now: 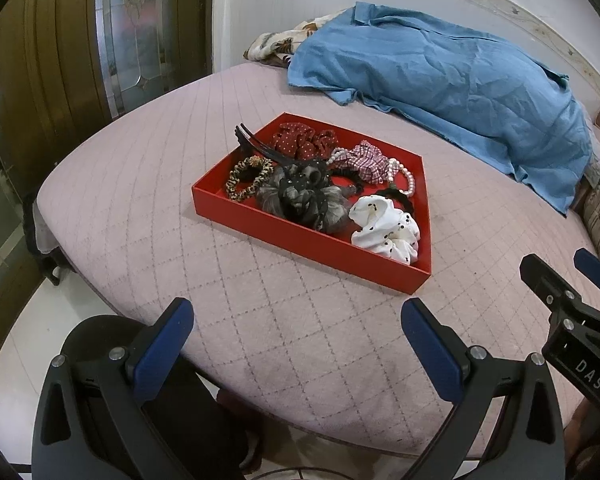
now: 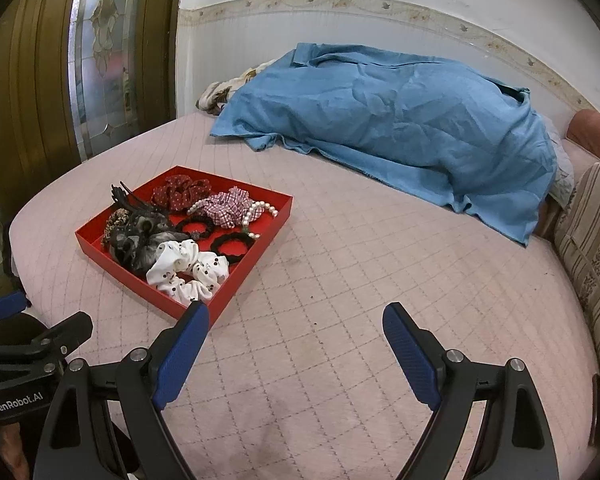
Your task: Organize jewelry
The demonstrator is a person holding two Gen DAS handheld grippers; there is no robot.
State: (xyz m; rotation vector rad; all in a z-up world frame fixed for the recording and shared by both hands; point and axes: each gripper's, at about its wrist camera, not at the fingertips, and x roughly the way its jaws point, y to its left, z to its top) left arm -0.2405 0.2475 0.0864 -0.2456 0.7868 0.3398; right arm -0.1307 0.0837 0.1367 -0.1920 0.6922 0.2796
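Observation:
A red tray lies on the pink quilted bed. It holds a white dotted scrunchie, a red dotted scrunchie, a checked scrunchie, a pearl string, a leopard scrunchie, a black hair claw and dark grey hair pieces. My left gripper is open and empty, in front of the tray. My right gripper is open and empty, to the tray's right.
A crumpled blue cloth lies at the back of the bed. A striped cushion sits at the right edge. A wooden door with patterned glass stands at the left. The bed's front edge is close below both grippers.

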